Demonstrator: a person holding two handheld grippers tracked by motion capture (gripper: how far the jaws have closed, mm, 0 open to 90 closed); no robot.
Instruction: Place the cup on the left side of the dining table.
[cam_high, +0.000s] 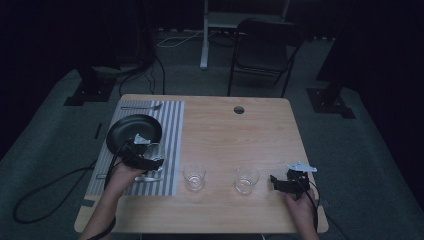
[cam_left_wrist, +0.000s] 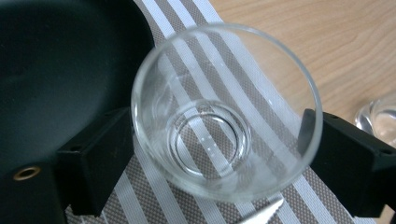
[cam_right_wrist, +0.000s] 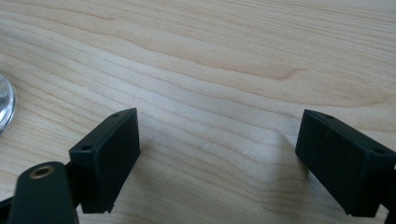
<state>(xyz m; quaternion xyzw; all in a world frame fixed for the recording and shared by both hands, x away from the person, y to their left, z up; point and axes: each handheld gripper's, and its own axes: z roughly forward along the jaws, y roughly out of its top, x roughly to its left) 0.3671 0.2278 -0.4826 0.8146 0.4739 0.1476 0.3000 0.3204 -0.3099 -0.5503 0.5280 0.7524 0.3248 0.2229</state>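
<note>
Clear glass tumbler (cam_left_wrist: 226, 112) stands upright on the grey-and-white striped placemat (cam_left_wrist: 187, 32), beside the round black plate (cam_left_wrist: 56, 70), between the left tool's (cam_left_wrist: 210, 154) part-open jaws, unclamped. Right tool (cam_right_wrist: 217, 154) gapes empty over the wooden counter (cam_right_wrist: 233, 56).

The high view is dim and slightly grainy, the room behind the pale wooden table (cam_high: 220, 135) sinking into near black. Both gripper views are far brighter and evenly lit. The clear round drinking glass (cam_left_wrist: 226, 109) shows a soft, blurred rim up close, and black jaws cast faint shadows on the wood.
</note>
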